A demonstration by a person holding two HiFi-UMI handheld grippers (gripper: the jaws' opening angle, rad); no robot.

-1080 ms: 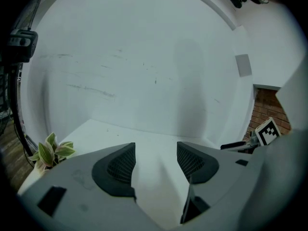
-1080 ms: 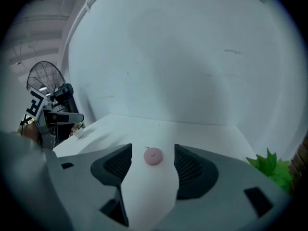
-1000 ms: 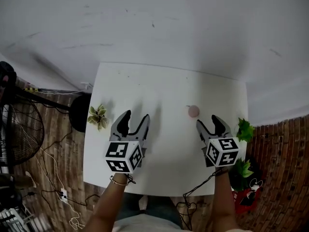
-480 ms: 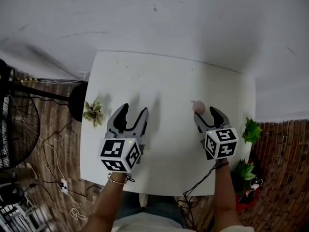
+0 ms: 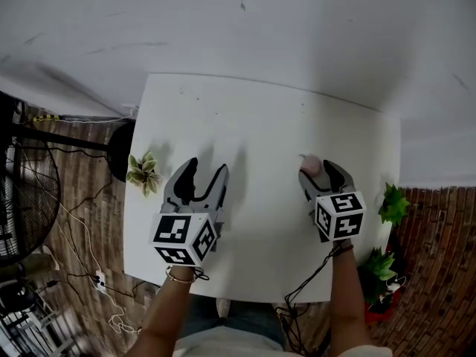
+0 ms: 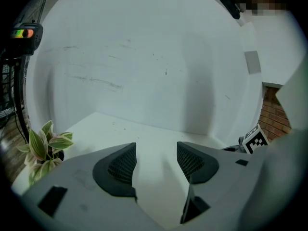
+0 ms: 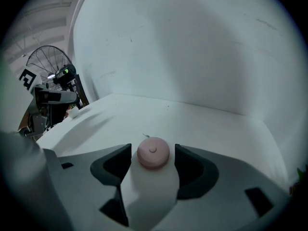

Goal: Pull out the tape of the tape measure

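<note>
Between the open jaws of my right hand-held gripper [image 7: 153, 154] sits the tape measure [image 7: 153, 150]; I'd close squarely on its sides. At 9 o'clock my left hand-held gripper [image 6: 156, 160] is open, empty.

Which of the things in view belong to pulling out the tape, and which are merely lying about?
For the job:
- tape measure, between the open jaws of the right gripper
- left gripper, open and empty
- table

Lying about:
- potted plant at the table's left edge
- fan
- floor plants
</note>
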